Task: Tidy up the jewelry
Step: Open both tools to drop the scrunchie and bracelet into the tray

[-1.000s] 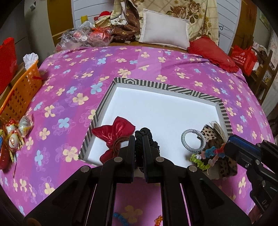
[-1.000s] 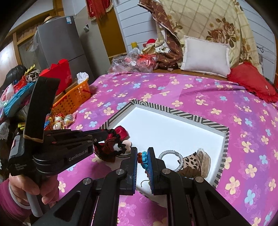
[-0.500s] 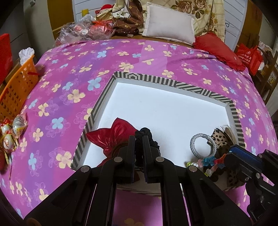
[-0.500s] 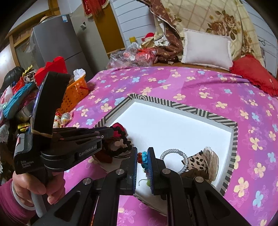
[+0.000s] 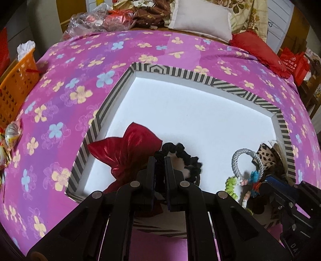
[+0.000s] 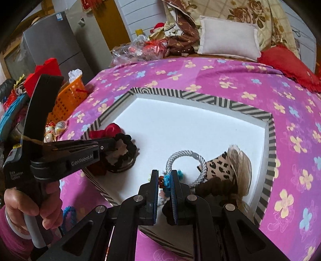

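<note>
A shallow white box with a striped rim [image 5: 112, 104] [image 6: 202, 98] lies on the pink flowered bedspread. My left gripper [image 5: 159, 160] [image 6: 116, 143] is shut on a black scrunchie [image 5: 178, 149] [image 6: 128, 144], low over the box's near left part beside a shiny red bow [image 5: 124, 152] [image 6: 108, 130]. My right gripper [image 6: 165, 176] is shut on a colourful beaded bracelet [image 6: 166, 179] [image 5: 253, 177], low over the near right part. Close to it lie a silver braided ring [image 5: 238, 162] [image 6: 180, 158] and a leopard-print hair tie [image 5: 265, 156] [image 6: 222, 166].
An orange basket [image 5: 18, 84] [image 6: 68, 96] stands at the bed's left edge, with wrapped sweets [image 5: 12, 132] near it. A white pillow [image 5: 200, 16], a red cushion [image 5: 258, 48] and plastic bags [image 5: 96, 20] lie at the far end. A hand [image 6: 30, 206] holds the left gripper's handle.
Both grippers have sunk toward the box floor, each with its item still held. The box and the things in it look larger and closer now.
</note>
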